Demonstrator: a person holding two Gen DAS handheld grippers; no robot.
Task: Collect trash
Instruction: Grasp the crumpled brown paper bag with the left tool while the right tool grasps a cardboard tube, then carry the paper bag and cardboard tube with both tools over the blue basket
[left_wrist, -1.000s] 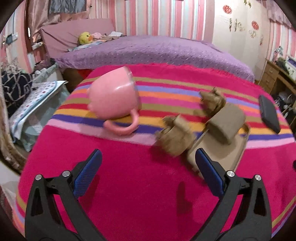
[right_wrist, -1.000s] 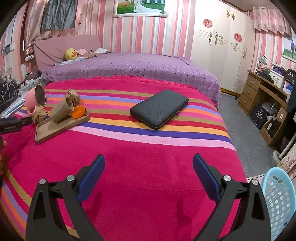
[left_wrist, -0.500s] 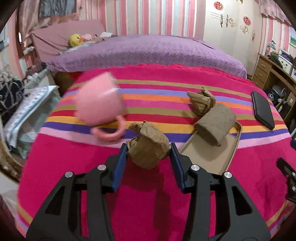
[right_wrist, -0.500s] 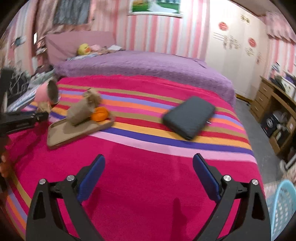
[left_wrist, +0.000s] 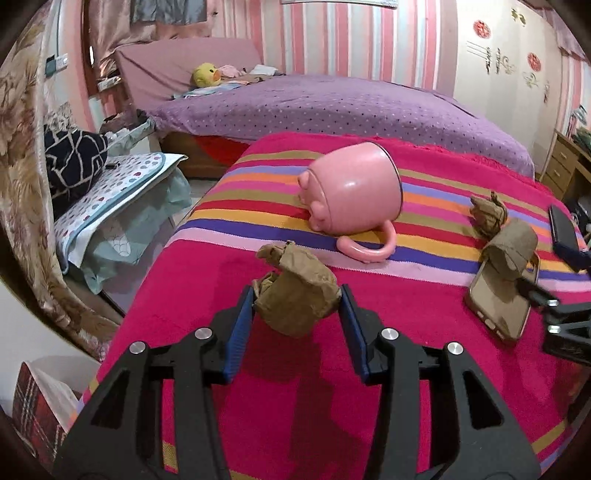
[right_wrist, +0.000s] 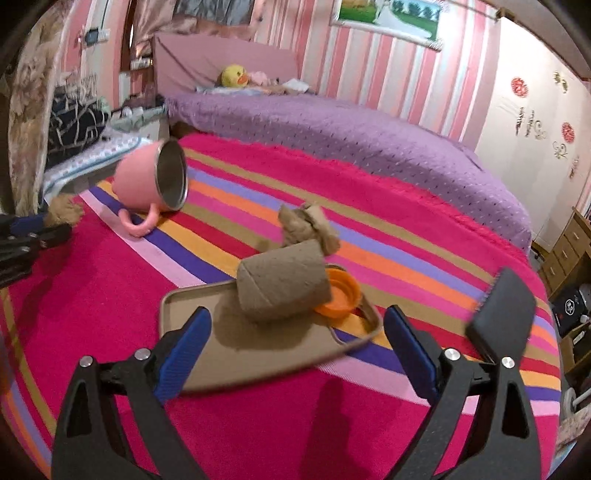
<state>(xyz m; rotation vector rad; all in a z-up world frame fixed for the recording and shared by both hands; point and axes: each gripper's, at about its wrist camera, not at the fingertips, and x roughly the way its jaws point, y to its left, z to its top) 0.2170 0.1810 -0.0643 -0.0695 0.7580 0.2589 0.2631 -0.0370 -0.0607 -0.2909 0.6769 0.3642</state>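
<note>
Between the blue pads of the left gripper (left_wrist: 297, 306) sits a crumpled brown paper wad (left_wrist: 295, 295), both pads pressed to its sides, so it is clenched on that piece above the pink blanket (left_wrist: 229, 280). The pick-up looks done; by my reading the next move is to carry the wad to a bin, though no bin shows in either view.

More trash lies farther right: a paper roll (right_wrist: 282, 286) resting on the tan tray (right_wrist: 184, 299), a second wad (right_wrist: 308, 225) just behind it on the stripes, and an orange lid (right_wrist: 341, 291) touching the roll. The right gripper (right_wrist: 297, 347) has its jaws wide, narrowing slightly, with only the tray's near part between them and nothing gripped; it seems lined up for the roll and would need to push forward before closing.

A pink mug (left_wrist: 352, 194) lies on its side nearby. The black case (right_wrist: 502, 314) is blurred, and what the lid really is I cannot tell.
</note>
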